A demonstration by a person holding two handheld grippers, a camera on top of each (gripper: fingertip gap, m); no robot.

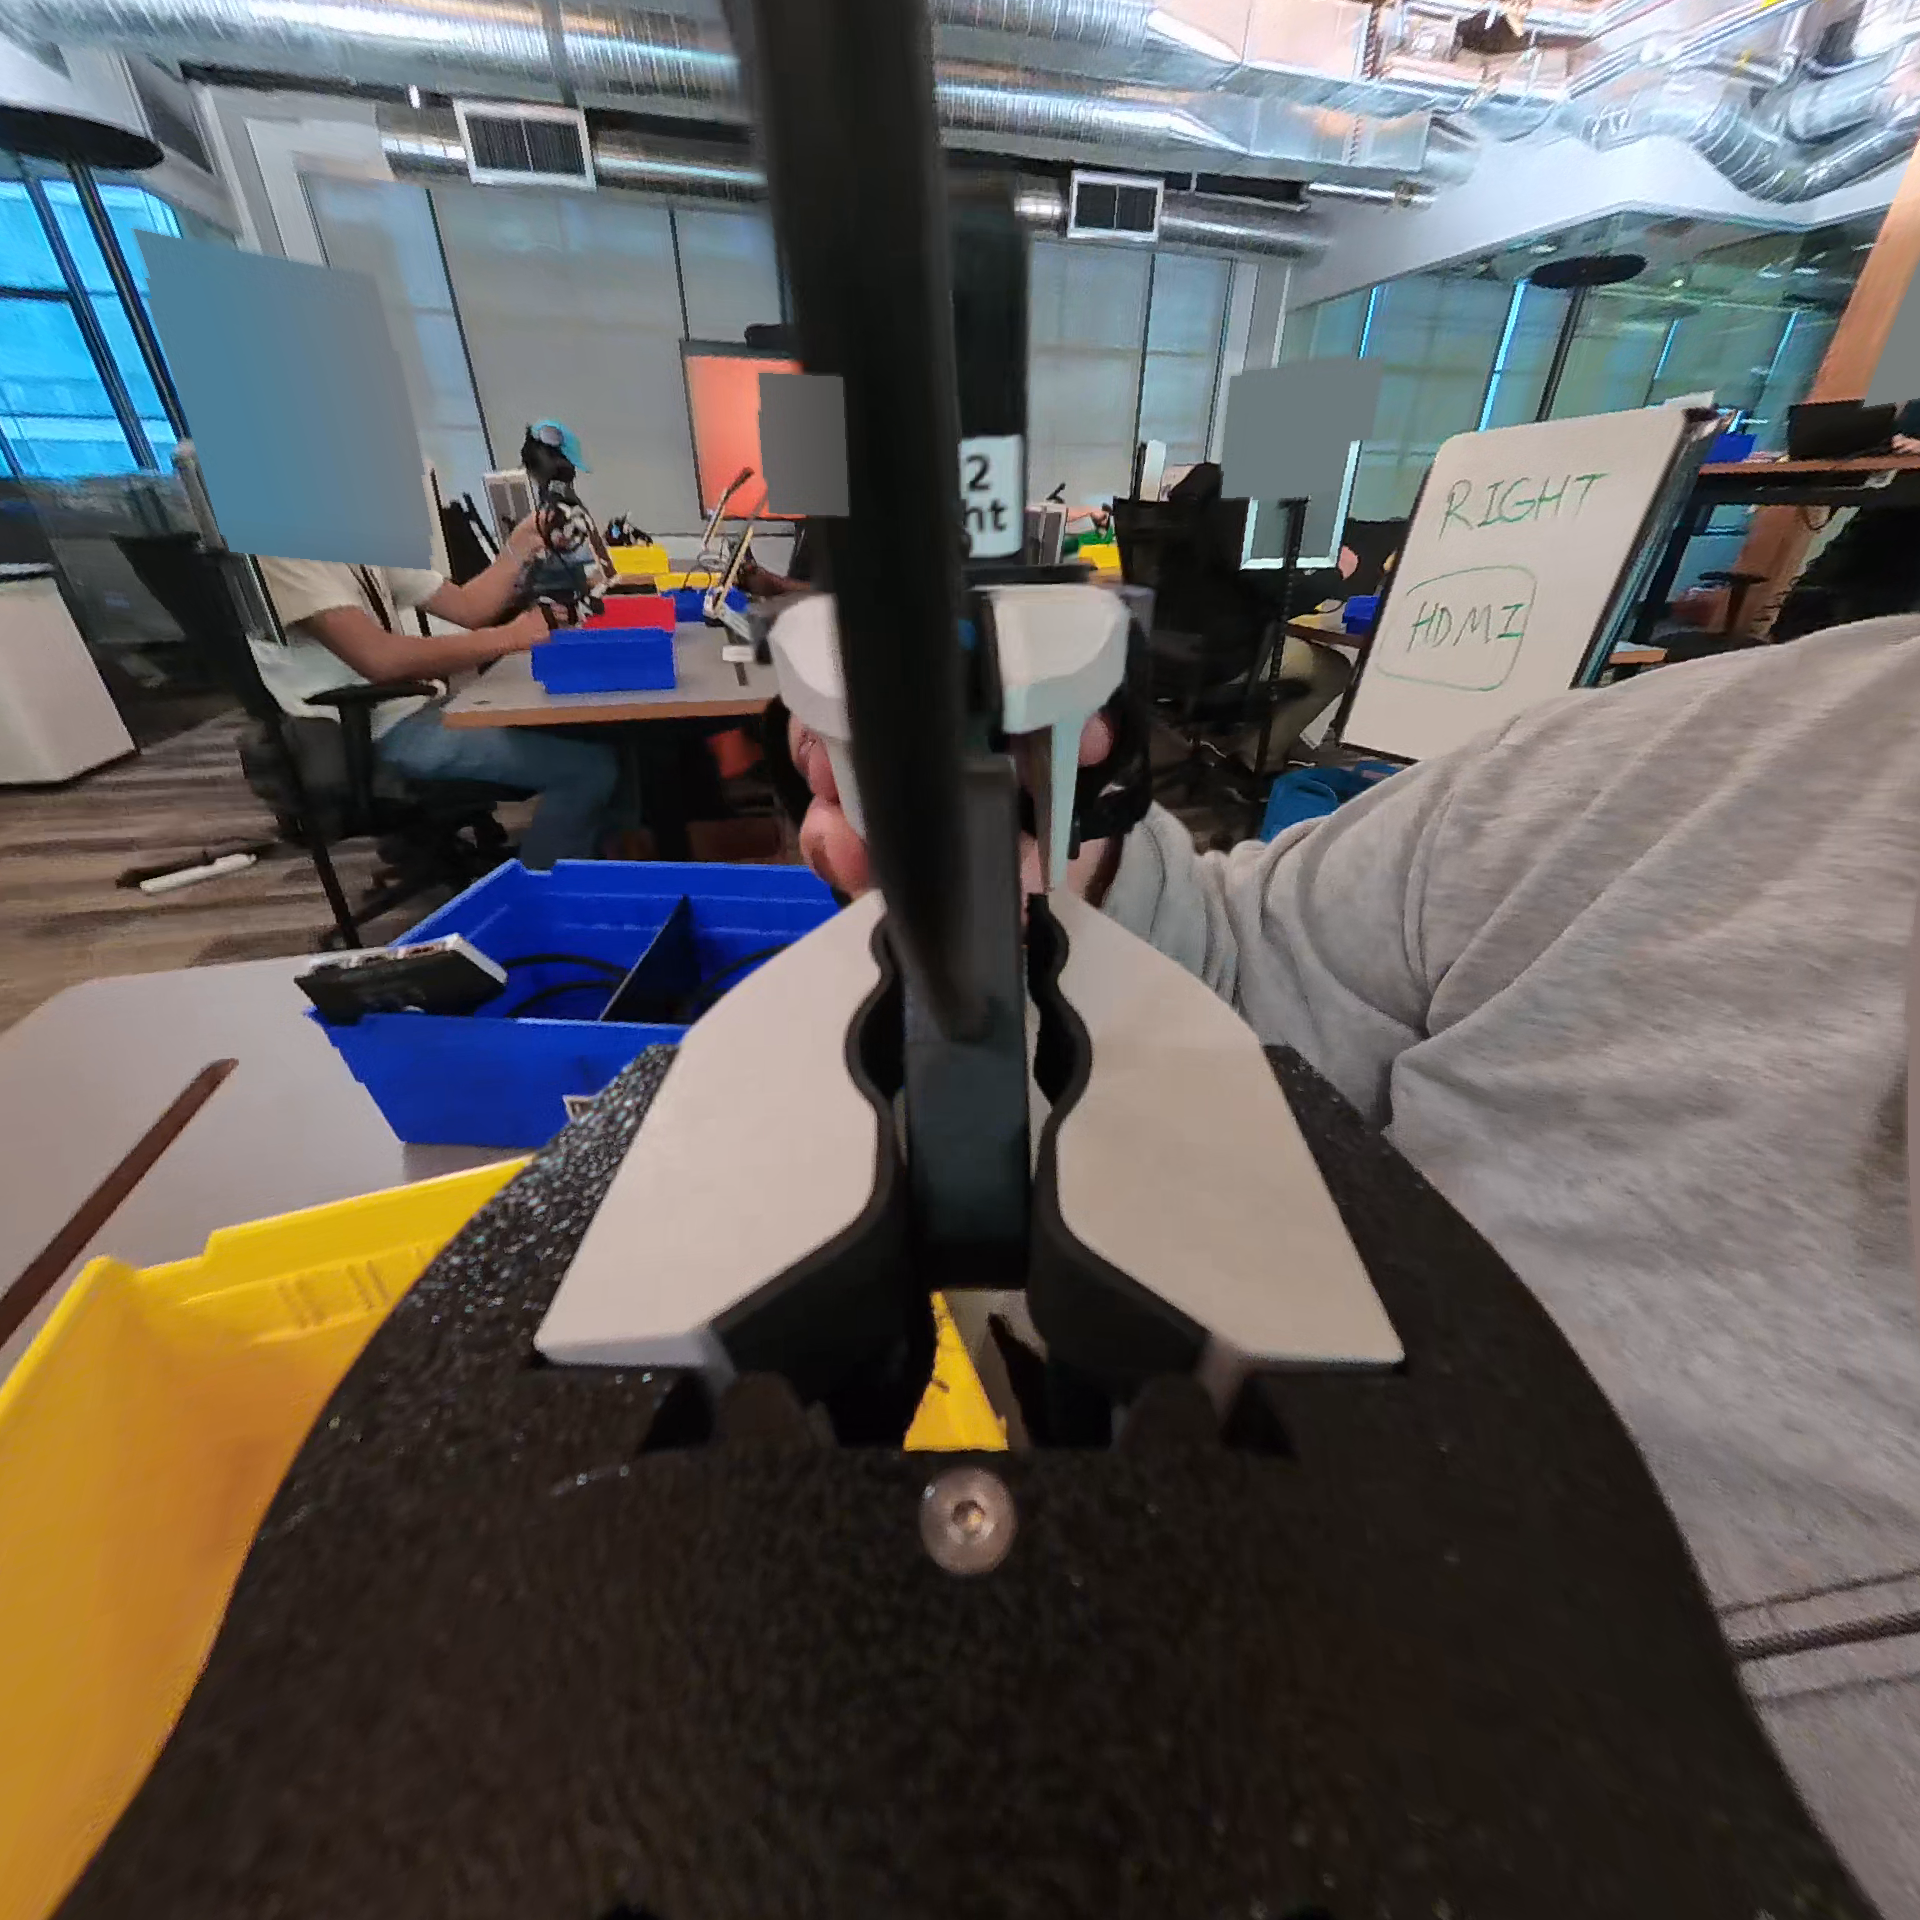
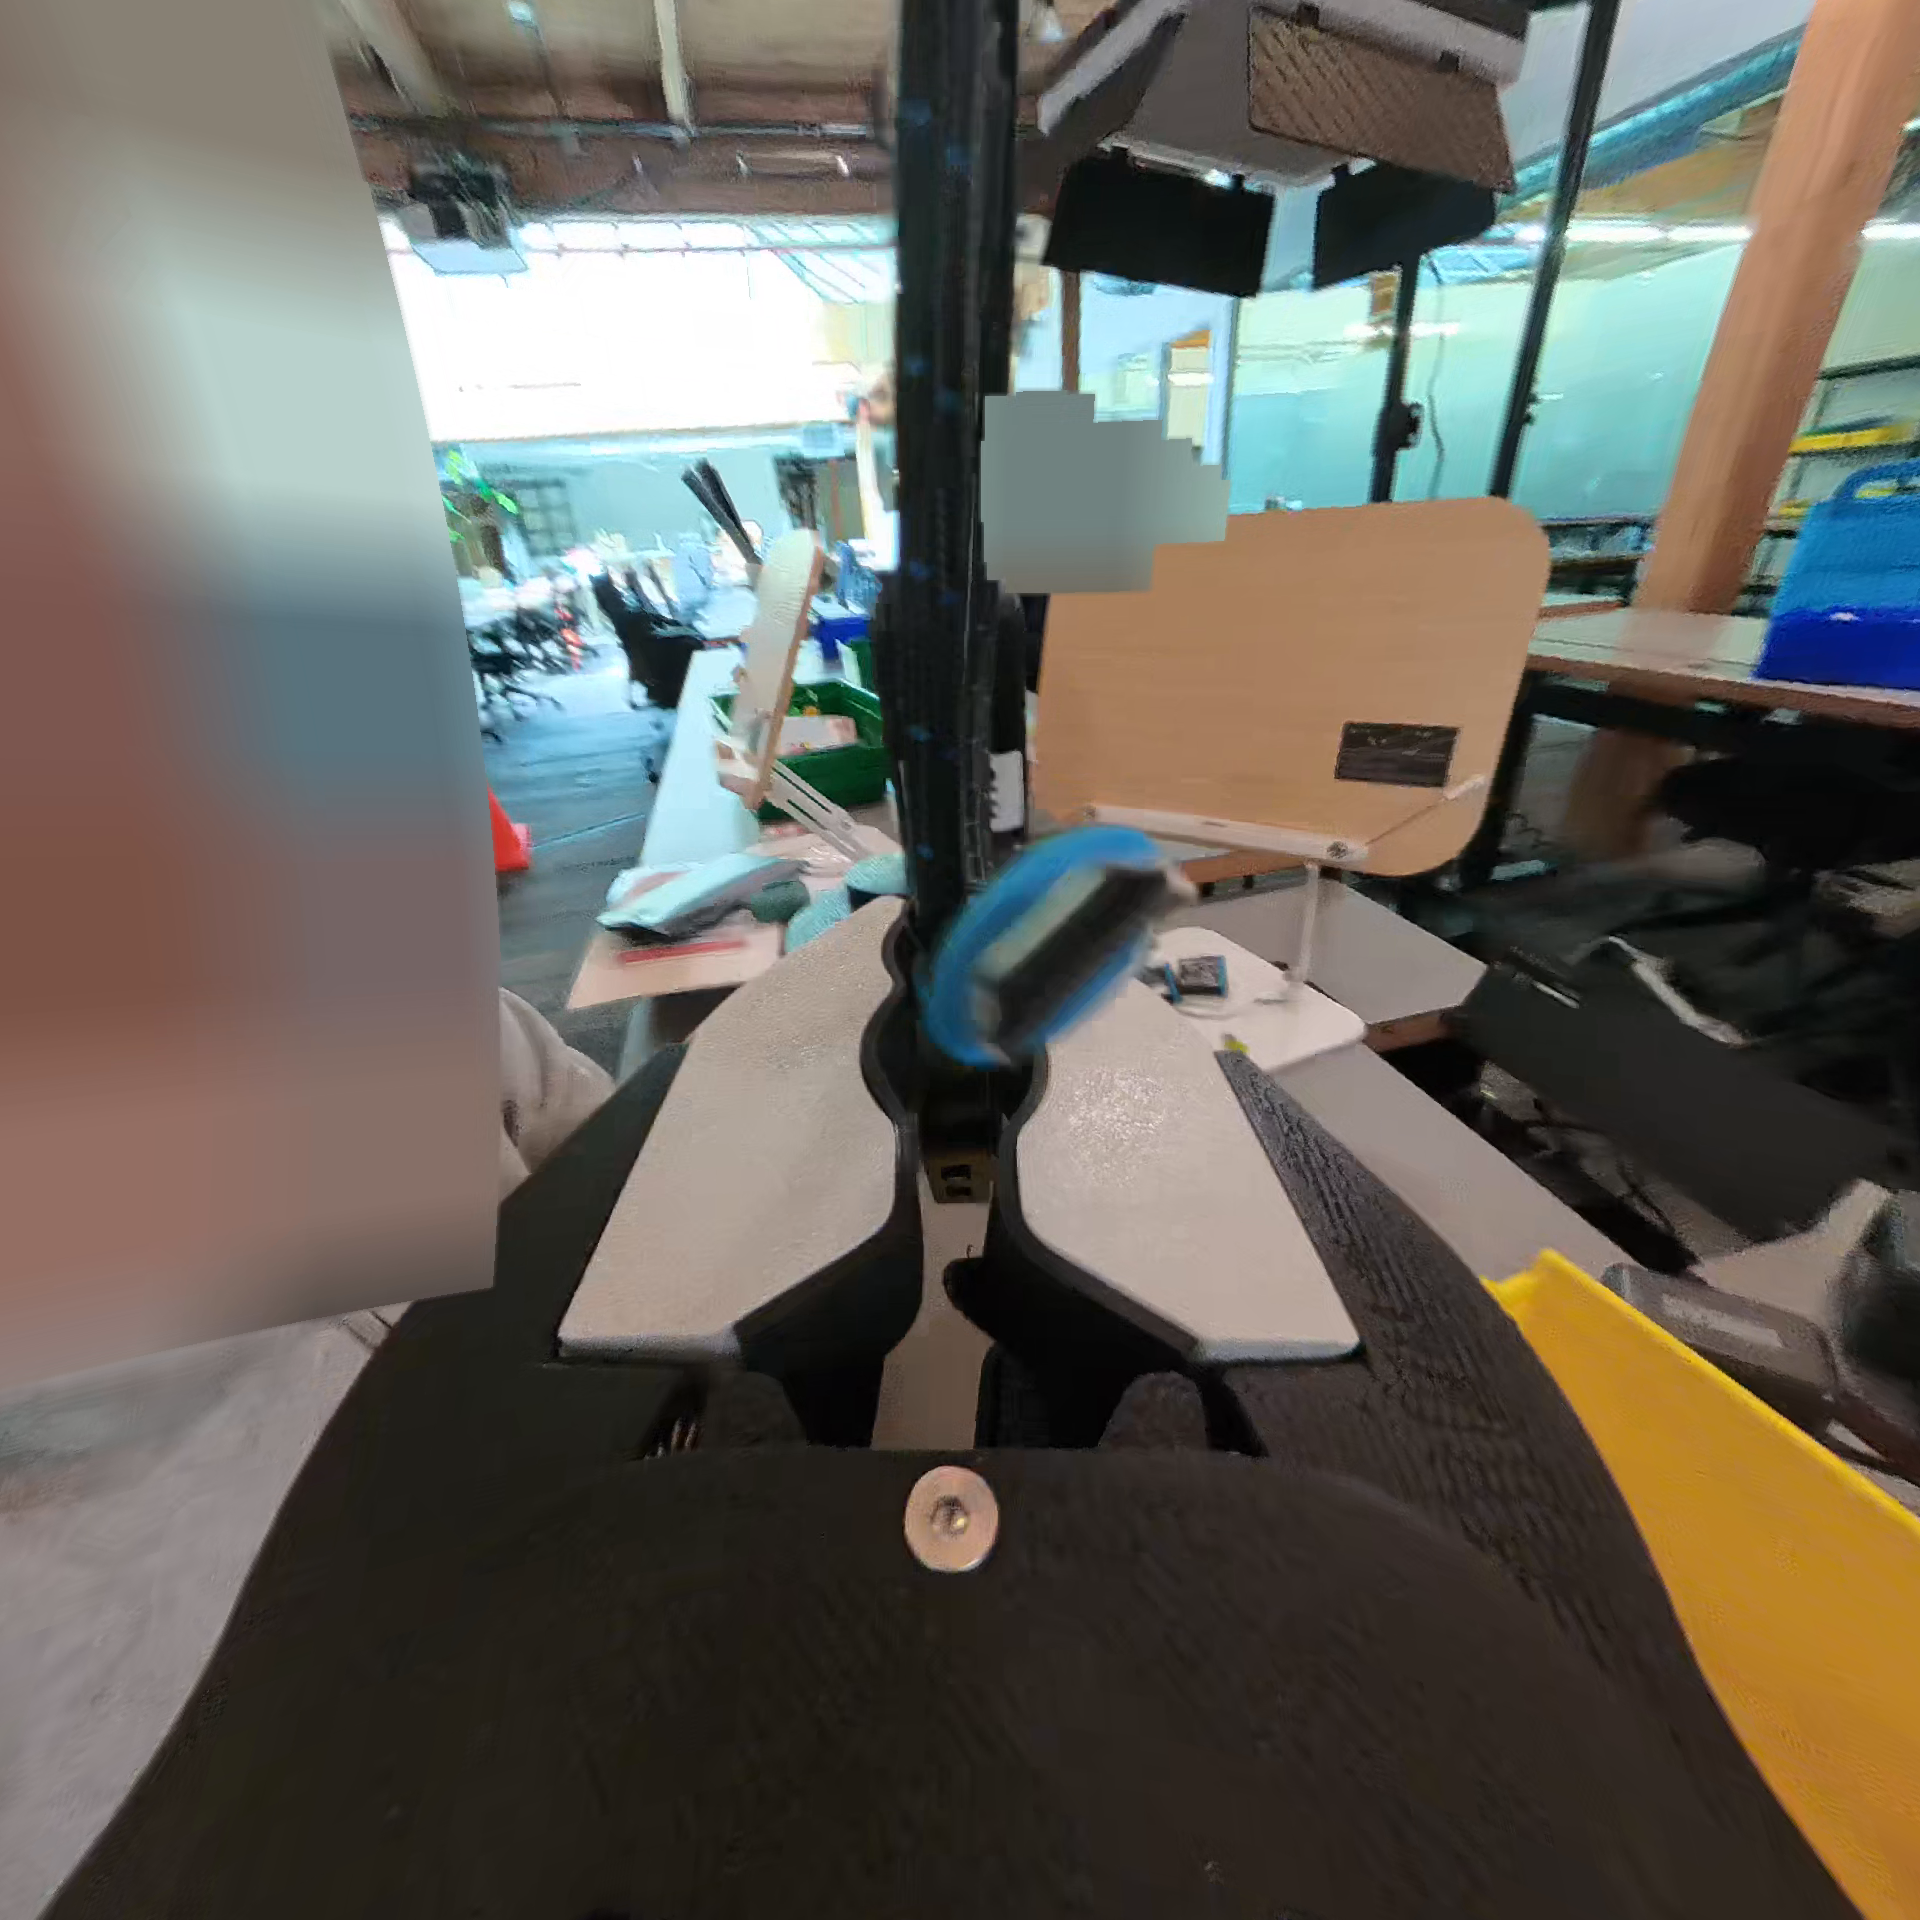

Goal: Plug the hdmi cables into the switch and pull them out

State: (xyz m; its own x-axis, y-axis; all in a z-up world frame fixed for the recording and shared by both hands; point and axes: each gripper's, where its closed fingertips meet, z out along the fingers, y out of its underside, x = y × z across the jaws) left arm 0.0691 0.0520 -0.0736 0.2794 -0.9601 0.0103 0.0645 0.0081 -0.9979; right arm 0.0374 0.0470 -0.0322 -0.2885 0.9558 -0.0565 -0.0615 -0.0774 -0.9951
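Note:
In the left wrist view my left gripper (image 1: 961,925) is shut on a dark flat plug (image 1: 966,1143). A black cable (image 1: 873,520) rises from the plug past the camera. Just beyond it the right gripper (image 1: 954,847) faces me with white fingers (image 1: 1060,665), and a hand is behind it. In the right wrist view my right gripper (image 2: 961,966) is shut on a black connector (image 2: 956,1122). Its black braided cable (image 2: 945,416) runs straight up. A blurred black device with a blue rim (image 2: 1049,935) is at the right fingertips. I cannot tell what holds it.
A blue bin (image 1: 520,1070) holding cables and a small board stands on the grey table to the left. A yellow bin (image 1: 135,1455) is close below and also shows in the right wrist view (image 2: 1766,1507). A grey sleeve (image 1: 1610,1039) fills the right. A wooden panel on a white stand (image 2: 1299,675) is ahead. The gap from one gripper's tips to the other's is roughly 5 cm.

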